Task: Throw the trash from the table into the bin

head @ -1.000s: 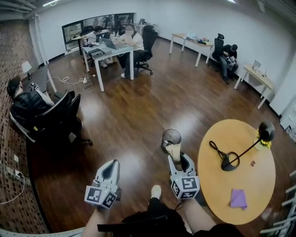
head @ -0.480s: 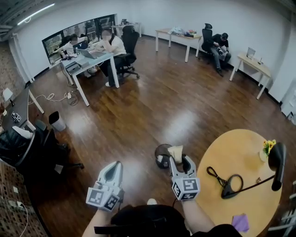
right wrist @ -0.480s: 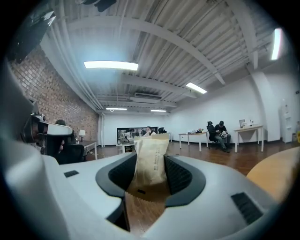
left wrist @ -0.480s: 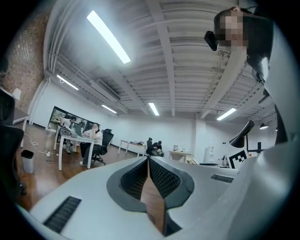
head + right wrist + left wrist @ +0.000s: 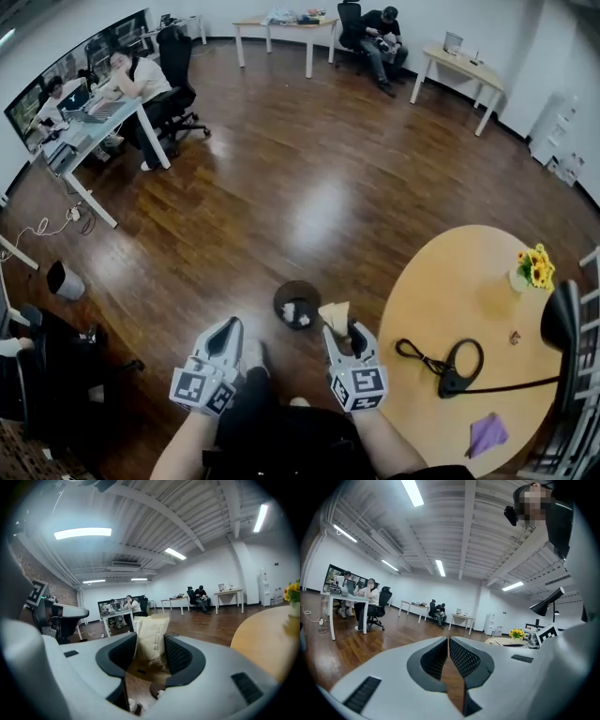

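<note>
R gripper point(image 5: 339, 328) | clamps wrapper point(image 5: 334, 313) betw jaws | near bin point(image 5: 278, 302)

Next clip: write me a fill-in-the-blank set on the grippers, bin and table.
The right gripper clamps a beige wrapper, while the left gripper, jaws together, holds ____.
The bin stands on the ____.
The cloth on the round table is ____ in colour.
Missing: nothing; floor; purple.

Bright, even room light; fisheye views.
Your ceiling strip lights point(image 5: 412, 491) left a pale glare on the far wooden floor point(image 5: 319, 211). Edges bowed and darkened, and your left gripper point(image 5: 448, 641) looked soft near its lens.
</note>
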The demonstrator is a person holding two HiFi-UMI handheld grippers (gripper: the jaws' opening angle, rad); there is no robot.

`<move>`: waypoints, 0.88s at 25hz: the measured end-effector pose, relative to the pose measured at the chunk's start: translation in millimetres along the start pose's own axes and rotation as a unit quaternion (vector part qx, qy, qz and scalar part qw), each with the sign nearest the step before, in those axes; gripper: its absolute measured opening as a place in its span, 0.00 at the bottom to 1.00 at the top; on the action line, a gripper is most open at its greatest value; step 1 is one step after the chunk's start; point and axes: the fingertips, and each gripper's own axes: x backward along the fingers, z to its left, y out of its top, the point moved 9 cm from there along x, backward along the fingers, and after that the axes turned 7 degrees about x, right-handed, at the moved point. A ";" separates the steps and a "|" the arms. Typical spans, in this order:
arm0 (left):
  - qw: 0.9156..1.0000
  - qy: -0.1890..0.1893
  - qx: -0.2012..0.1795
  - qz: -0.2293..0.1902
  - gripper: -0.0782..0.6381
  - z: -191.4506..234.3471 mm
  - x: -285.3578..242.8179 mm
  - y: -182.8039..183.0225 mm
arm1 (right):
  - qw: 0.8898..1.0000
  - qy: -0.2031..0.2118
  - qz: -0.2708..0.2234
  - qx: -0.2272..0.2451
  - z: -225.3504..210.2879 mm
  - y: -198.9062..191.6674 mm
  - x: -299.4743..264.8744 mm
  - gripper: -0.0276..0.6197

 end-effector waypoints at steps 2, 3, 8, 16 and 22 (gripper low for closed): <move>1.000 -0.021 0.001 0.011 0.12 17.2 -35.4 -0.9 | 1.000 -0.012 0.019 0.005 -3.7 -1.8 -23.7 0.33; 0.999 -0.032 0.002 0.017 0.12 25.9 -52.3 -1.0 | 0.999 -0.019 0.030 0.007 -4.9 -2.9 -37.0 0.33; 0.996 -0.075 0.010 0.047 0.12 73.9 -133.9 3.1 | 0.997 -0.042 0.068 -0.002 -12.4 -6.1 -111.0 0.33; 0.988 -0.106 0.018 0.113 0.12 136.3 -225.6 -8.9 | 0.988 -0.073 0.133 -0.023 -21.7 -16.7 -198.0 0.33; 0.975 -0.071 0.075 0.196 0.12 149.4 -222.0 -67.8 | 0.970 -0.059 0.228 -0.064 -21.5 -75.9 -211.4 0.33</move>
